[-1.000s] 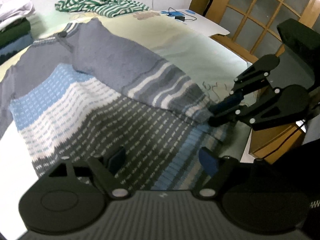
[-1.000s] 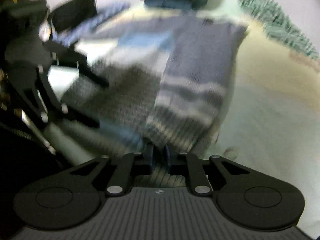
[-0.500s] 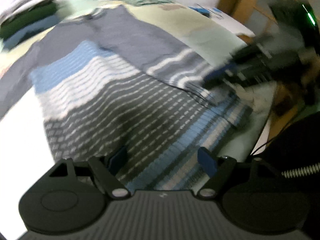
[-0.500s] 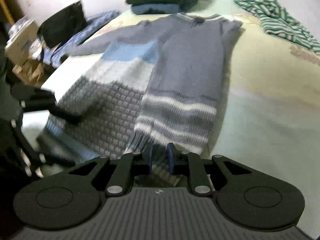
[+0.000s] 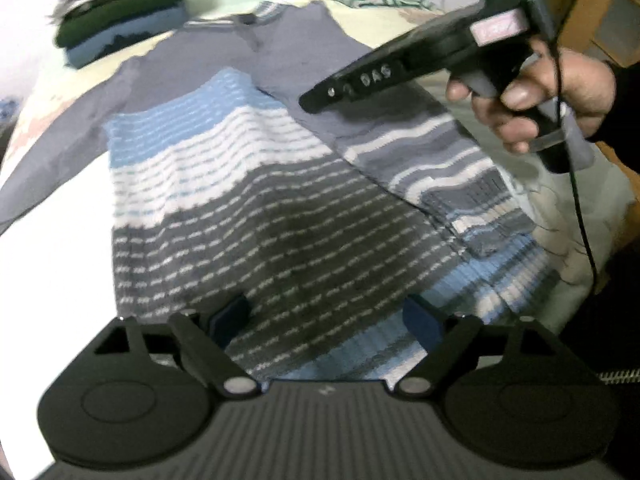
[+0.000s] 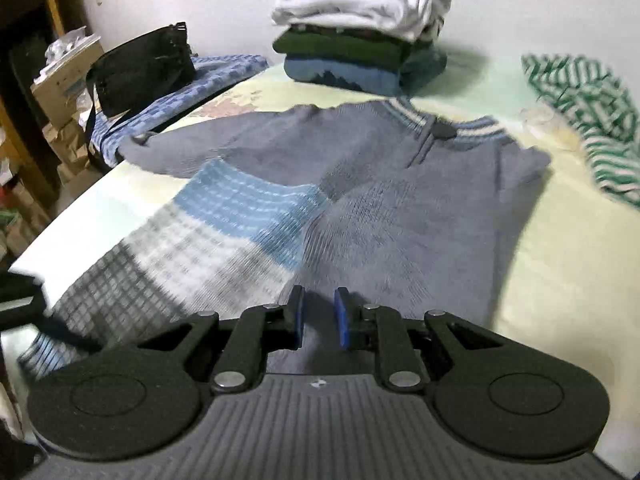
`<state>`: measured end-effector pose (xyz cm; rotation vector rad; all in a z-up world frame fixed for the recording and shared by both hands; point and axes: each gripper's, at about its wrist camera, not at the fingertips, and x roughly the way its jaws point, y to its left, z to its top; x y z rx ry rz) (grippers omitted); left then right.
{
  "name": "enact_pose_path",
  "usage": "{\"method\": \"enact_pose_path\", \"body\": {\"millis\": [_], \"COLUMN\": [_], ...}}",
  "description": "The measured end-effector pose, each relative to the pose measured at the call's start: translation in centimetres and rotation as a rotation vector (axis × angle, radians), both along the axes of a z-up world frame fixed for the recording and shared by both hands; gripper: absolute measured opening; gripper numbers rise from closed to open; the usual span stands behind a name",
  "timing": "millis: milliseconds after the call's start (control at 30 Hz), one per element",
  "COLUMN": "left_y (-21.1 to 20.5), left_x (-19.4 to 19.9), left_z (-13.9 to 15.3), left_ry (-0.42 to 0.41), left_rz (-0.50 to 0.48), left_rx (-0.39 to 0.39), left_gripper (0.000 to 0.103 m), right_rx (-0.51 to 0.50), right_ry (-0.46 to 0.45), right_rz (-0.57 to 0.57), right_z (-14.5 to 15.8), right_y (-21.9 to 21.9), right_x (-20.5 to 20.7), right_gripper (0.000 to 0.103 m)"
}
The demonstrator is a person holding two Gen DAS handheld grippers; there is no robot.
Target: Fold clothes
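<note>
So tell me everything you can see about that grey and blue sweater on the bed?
The sweater is a thick knit lying flat on the pale bed. It is plain grey at the chest, with light blue, white and dark grey striped bands lower down. The striped collar has a short buttoned placket. One sleeve is folded across the body, its striped cuff near the hem; the other stretches out sideways. Neither tool grips it.

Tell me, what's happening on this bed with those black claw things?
A person holding a two-finger gripper in each hand is folding a striped knit sweater spread on the bed. One sleeve side already lies folded across the front. The right gripper hangs over that fold with a small gap between its fingers, gripping nothing. The left gripper is wide open above the hem. A stack of folded clothes sits behind.
</note>
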<state>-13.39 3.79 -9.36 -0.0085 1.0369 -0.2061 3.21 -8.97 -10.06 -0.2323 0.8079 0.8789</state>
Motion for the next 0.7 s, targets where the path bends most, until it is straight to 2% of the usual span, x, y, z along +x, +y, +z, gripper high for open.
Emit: {"method": "enact_pose_path", "body": {"millis": [100, 233, 367, 467, 500, 600, 700], "left_y": [1.1, 2.7, 4.2, 5.8, 7.3, 12.7, 17.8], "left_x": [0.2, 0.5, 0.8, 1.4, 2.3, 4.7, 6.7], "left_z": [0.1, 0.2, 0.3, 0.4, 0.7, 1.5, 1.3], "left_ry": [-0.016, -0.038, -0.06, -0.08, -0.095, -0.129, -0.104], "left_rz": [0.072, 0.168, 0.263, 0.352, 0.42, 0.643, 0.854], "left_rx": [-0.003, -0.008, -0.012, -0.012, -0.012, -0.049, -0.097], "left_gripper": [0.09, 0.09, 0.09, 0.09, 0.09, 0.091, 0.094], "right_rx": [-0.015, -0.044, -0.054, -0.083, -0.094, -0.064, -0.022], "right_ry": [-0.038, -0.03, -0.003, -0.034, -0.036, 0.008, 0.026], "right_rz": [0.052, 0.123, 0.123, 0.132, 0.114, 0.036, -0.042], "right_z": [-0.2, 0.1, 0.9, 1.2, 1.2, 1.7, 2.4], "right_y": [0.2, 0.1, 1.6, 3.5, 4.0, 4.4, 4.1], "right_x": [-0.5, 0.1, 1.0, 0.8, 0.8, 1.0, 0.7], "right_gripper": [0.02, 0.022, 0.025, 0.032, 0.035, 0.036, 0.038]}}
